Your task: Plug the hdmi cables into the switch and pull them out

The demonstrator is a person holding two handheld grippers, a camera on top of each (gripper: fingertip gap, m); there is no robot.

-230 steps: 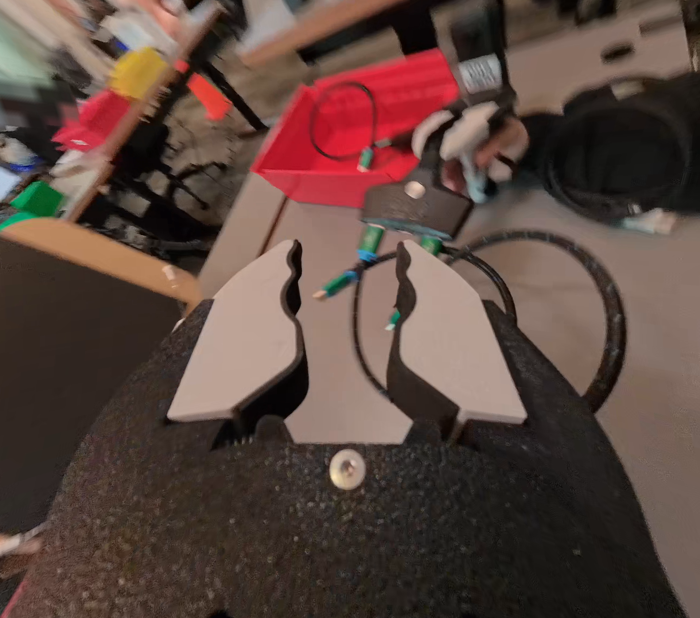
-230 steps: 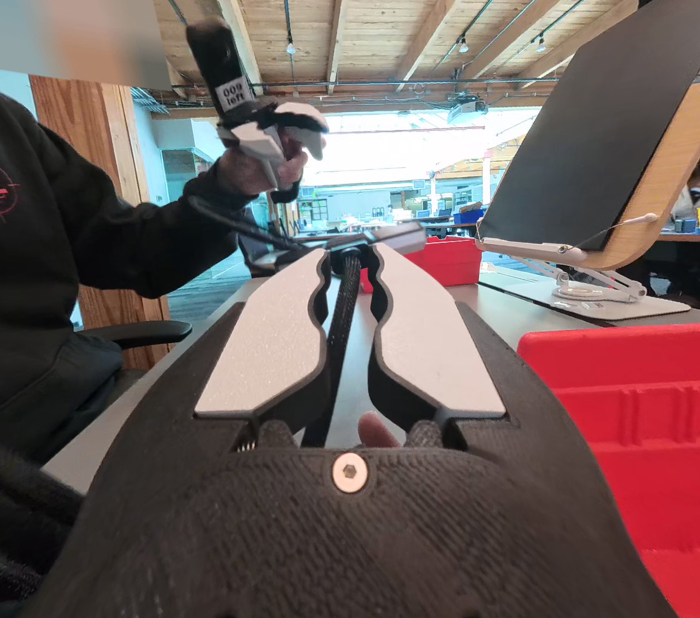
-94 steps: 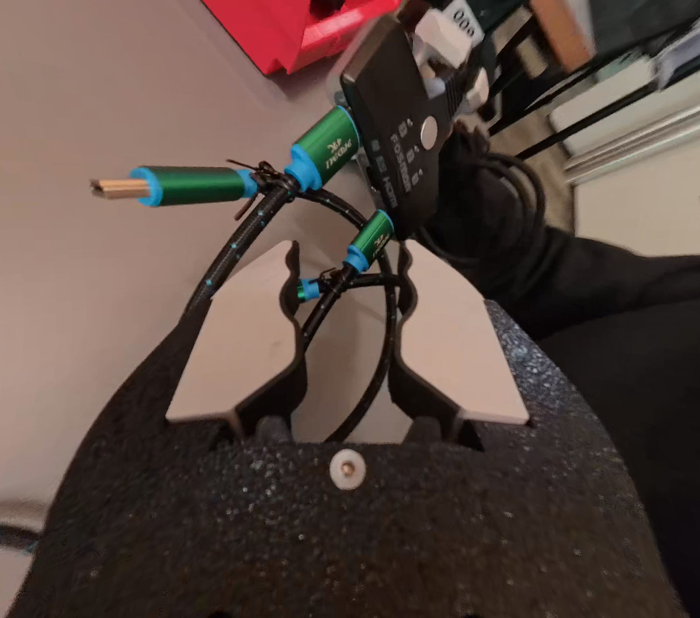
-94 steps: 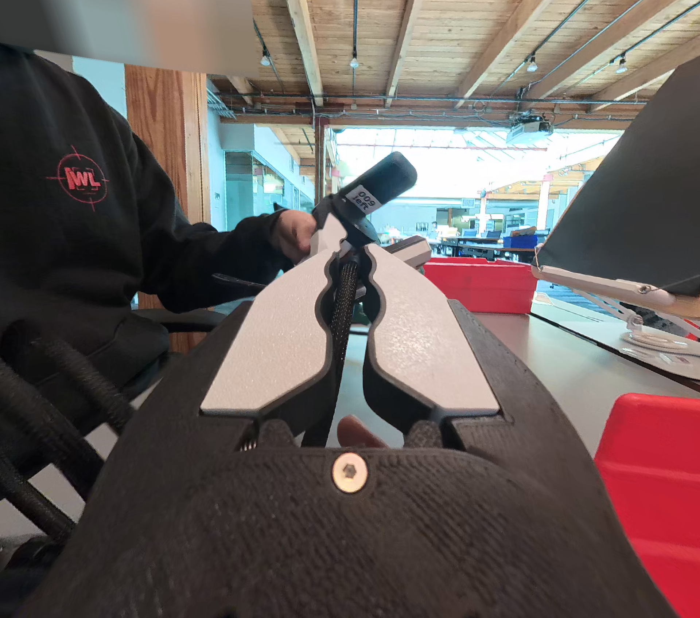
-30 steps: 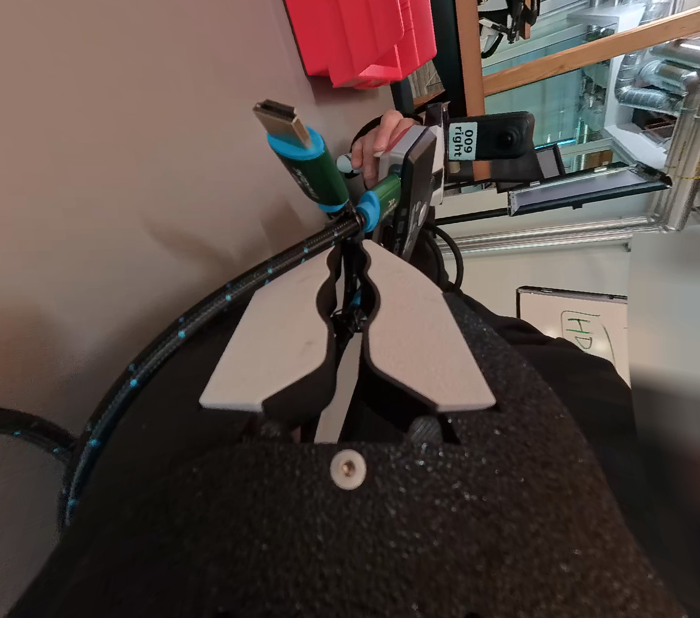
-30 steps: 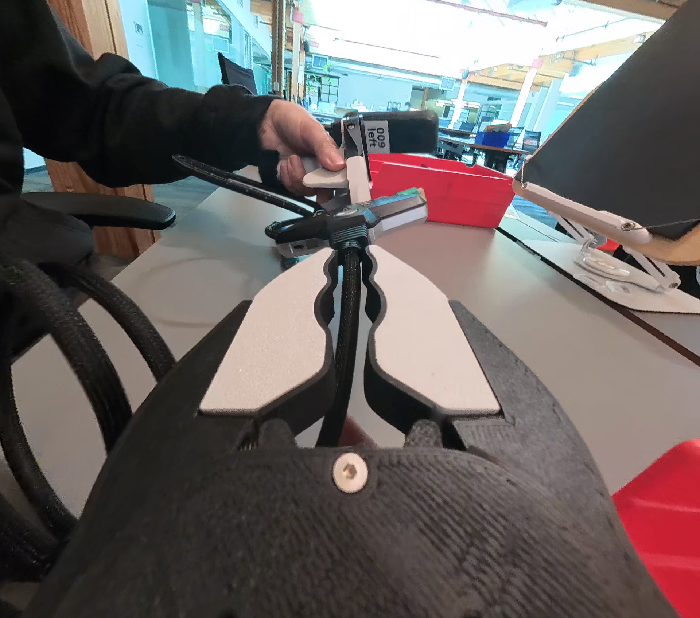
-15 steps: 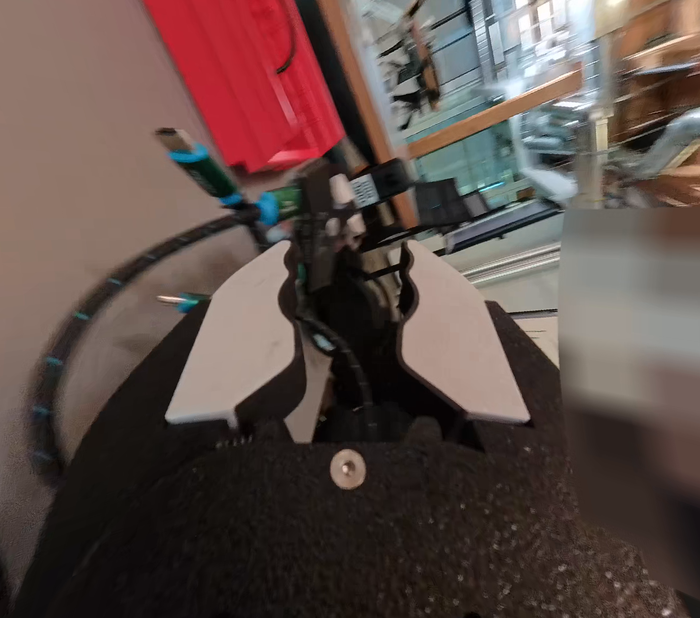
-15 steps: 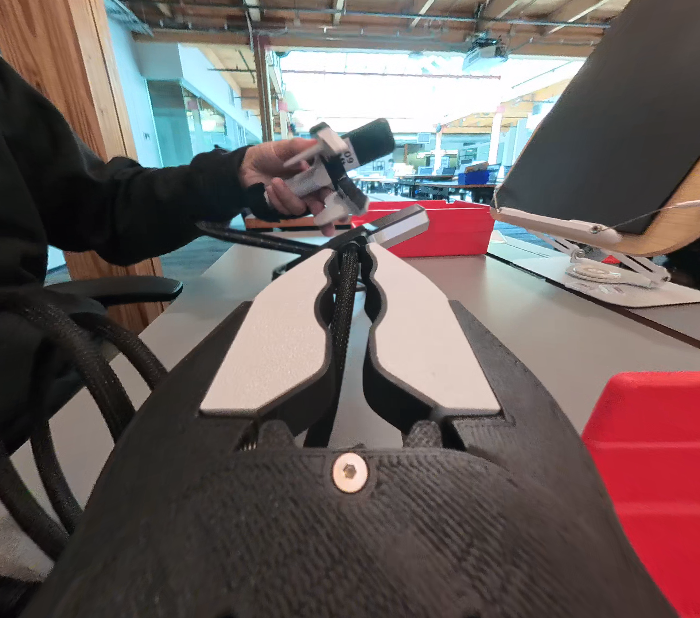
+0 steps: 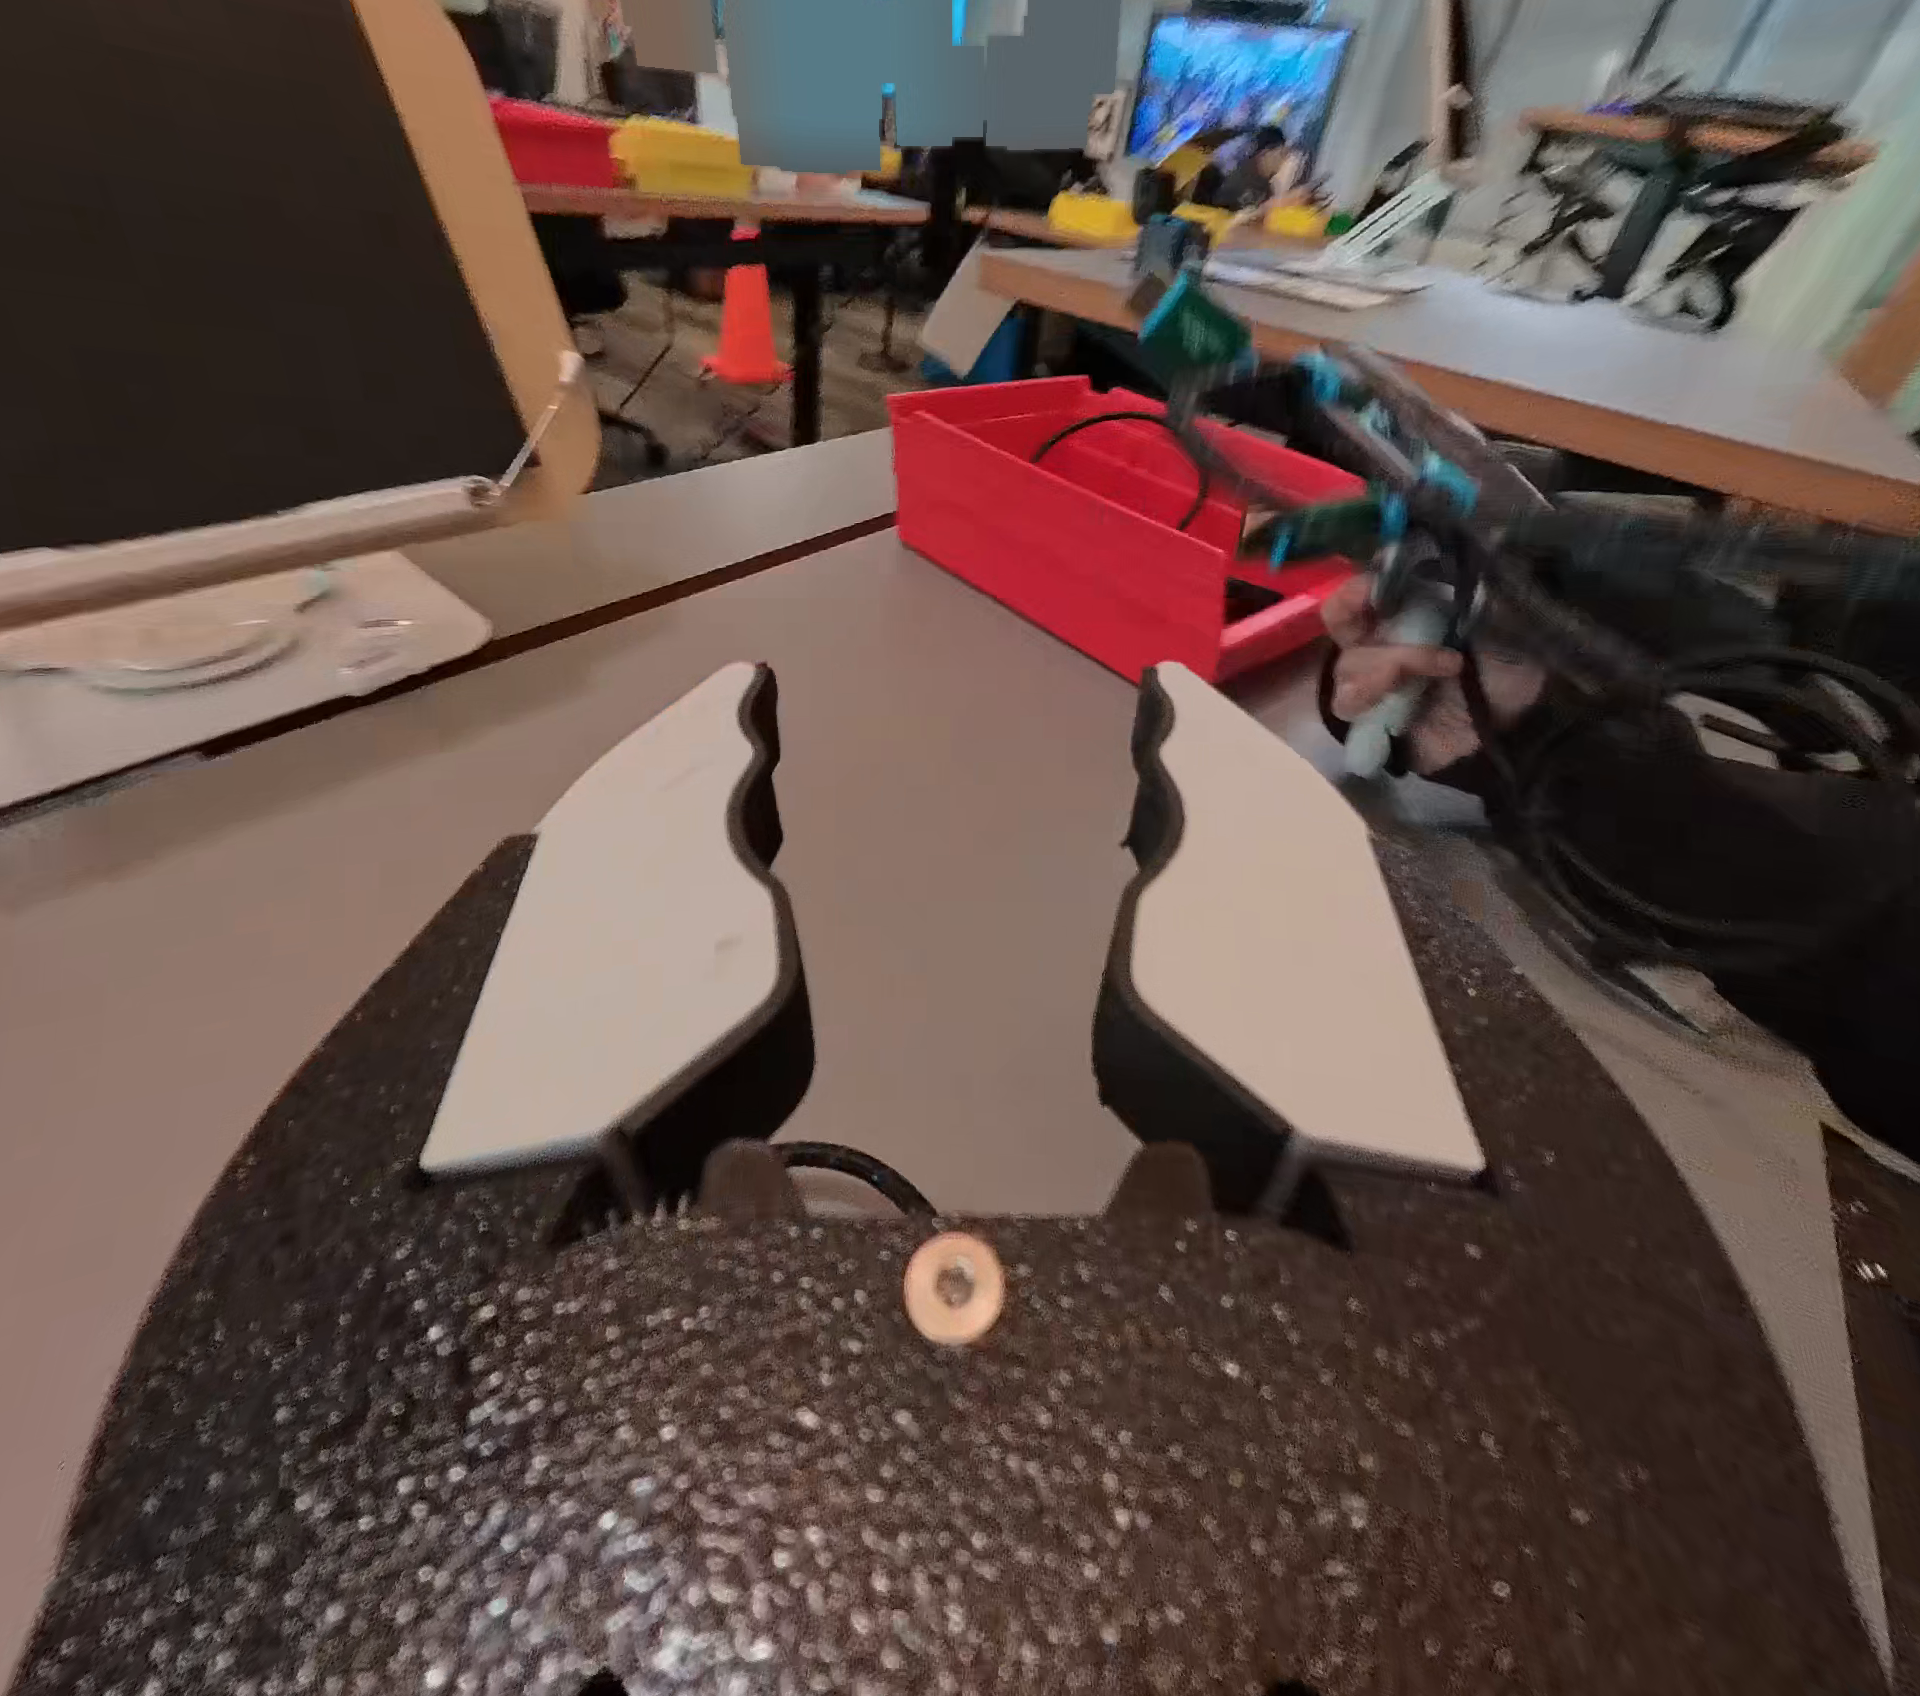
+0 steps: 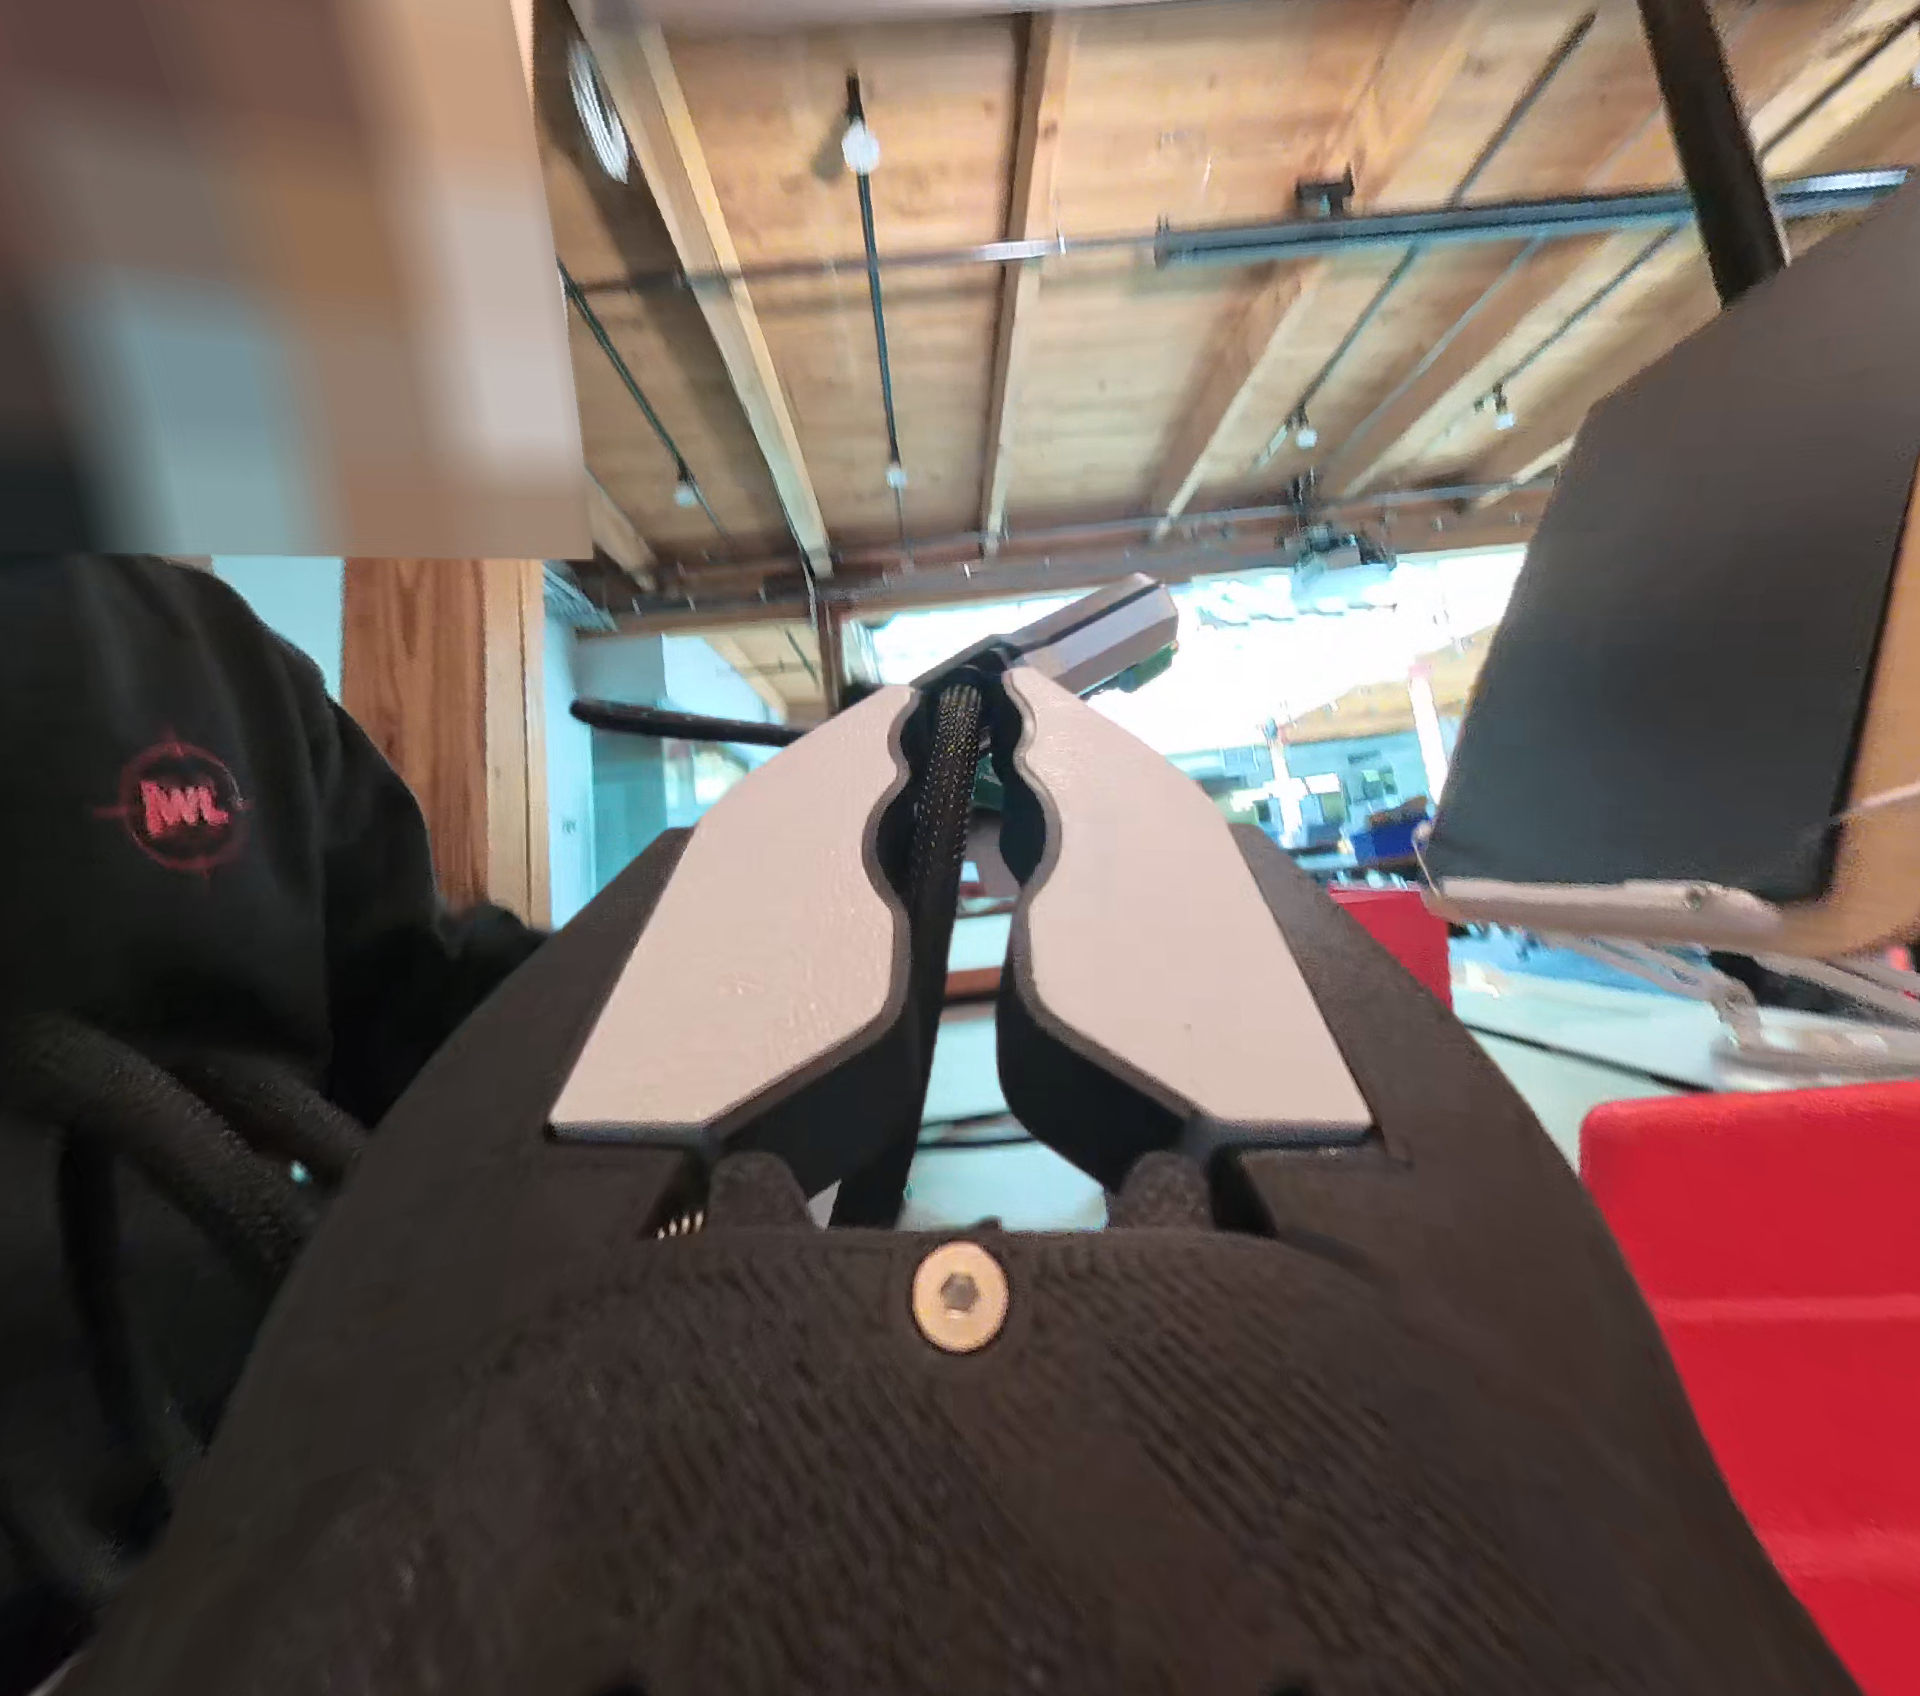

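Observation:
My left gripper [image 9: 956,690] is open and empty above the grey table [image 9: 935,607]. At the right, blurred, a hand [image 9: 1392,690] holds the other gripper up with green HDMI plugs [image 9: 1320,526] and a black braided cable [image 9: 1382,420] in the air; one green plug [image 9: 1195,327] sticks up free. My right gripper [image 10: 961,690] is shut on the black braided cable [image 10: 945,773] just behind the switch [image 10: 1101,633], a small dark box with a grey side. It is tilted up toward the ceiling.
A red bin [image 9: 1049,534] holding a thin black cable stands beyond my left gripper; another red bin [image 10: 1745,1231] shows low right in the right wrist view. A black board on a white stand [image 9: 208,244] is at the left. Coiled black cable [image 9: 1766,711] lies at the right.
My left gripper has opened, let go of the thin cable and swung away from the switch. My right gripper has tilted upward, lifting the switch by its cable.

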